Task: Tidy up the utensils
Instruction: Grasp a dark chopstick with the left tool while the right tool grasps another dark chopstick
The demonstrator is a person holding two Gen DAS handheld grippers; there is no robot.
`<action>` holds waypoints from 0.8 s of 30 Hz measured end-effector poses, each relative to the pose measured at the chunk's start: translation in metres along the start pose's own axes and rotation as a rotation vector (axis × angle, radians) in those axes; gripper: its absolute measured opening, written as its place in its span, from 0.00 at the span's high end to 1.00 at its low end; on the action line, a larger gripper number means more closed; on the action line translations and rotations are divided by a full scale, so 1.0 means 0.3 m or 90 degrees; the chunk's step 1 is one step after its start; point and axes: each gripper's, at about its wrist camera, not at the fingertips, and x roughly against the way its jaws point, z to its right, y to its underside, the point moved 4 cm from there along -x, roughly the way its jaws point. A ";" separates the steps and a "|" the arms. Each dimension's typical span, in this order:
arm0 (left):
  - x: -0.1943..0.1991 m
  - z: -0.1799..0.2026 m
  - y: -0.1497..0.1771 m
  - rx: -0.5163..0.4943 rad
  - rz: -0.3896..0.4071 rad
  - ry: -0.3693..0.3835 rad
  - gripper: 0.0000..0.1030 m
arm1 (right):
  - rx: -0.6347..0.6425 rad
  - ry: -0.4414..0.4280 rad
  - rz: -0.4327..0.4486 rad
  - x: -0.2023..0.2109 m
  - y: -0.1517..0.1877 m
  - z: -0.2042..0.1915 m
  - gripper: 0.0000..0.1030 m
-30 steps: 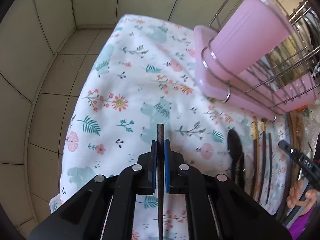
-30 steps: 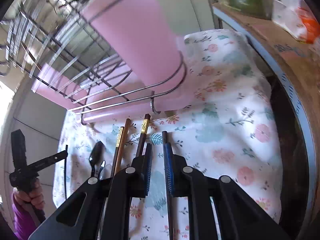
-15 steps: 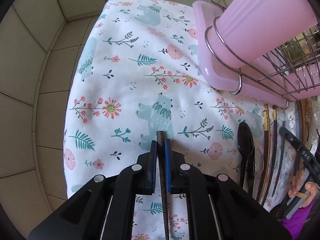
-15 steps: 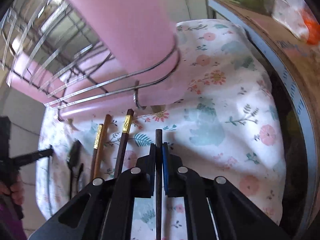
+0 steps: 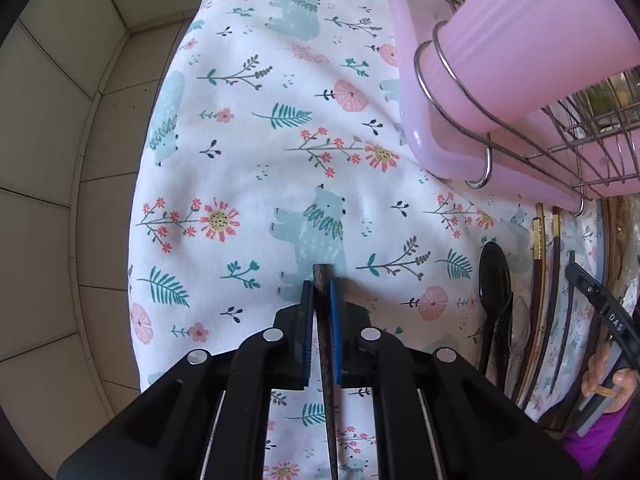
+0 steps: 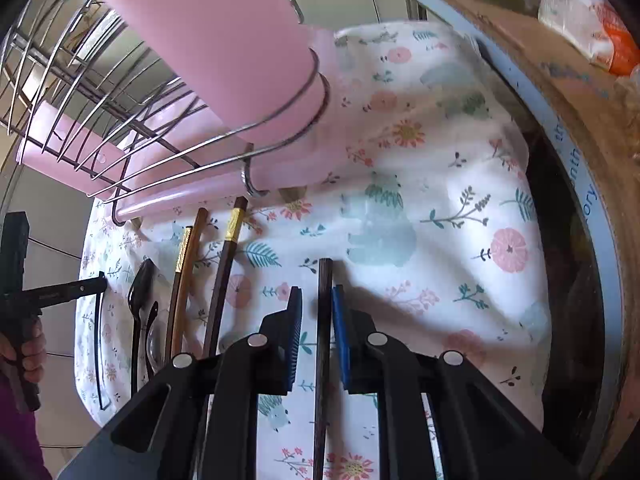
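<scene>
Left wrist view shows the left hand-held gripper [image 5: 321, 280] clamped tight on a dark chopstick [image 5: 325, 320], tip poking just past the blue pads above the floral cloth [image 5: 248, 152] that covers the desk. Over the last second this view has swung, so the pink utensil cup [image 5: 520, 48] sits larger and closer at upper right.

Right wrist view tells the bigger change: the right hand-held gripper [image 6: 316, 292] had pinched a second dark chopstick [image 6: 323, 320] half a second ago, and its jaws have just been opening; the stick now rests against the right pad with a clear gap to the left one. I judge that grip loosened, so this stick is not ready to carry.

The pink cup hangs in the wire rack's [image 6: 100, 120] ring, over a pink drip tray [image 5: 424, 120]; its inside cannot be seen. On the cloth beside the tray lie gold-banded chopsticks [image 6: 230, 264] and black spoons [image 6: 140, 296], still unsorted.
</scene>
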 end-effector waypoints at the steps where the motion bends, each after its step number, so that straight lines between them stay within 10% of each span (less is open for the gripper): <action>1: 0.000 0.008 0.002 -0.004 0.007 -0.006 0.93 | -0.010 -0.011 -0.004 -0.009 -0.001 0.012 0.86; 9: 0.013 0.058 0.015 -0.025 0.052 -0.044 0.93 | -0.048 -0.081 0.011 -0.009 0.005 0.088 0.95; 24: 0.017 0.062 0.060 0.023 0.097 -0.027 0.93 | 0.046 0.045 0.014 -0.010 0.014 -0.011 0.95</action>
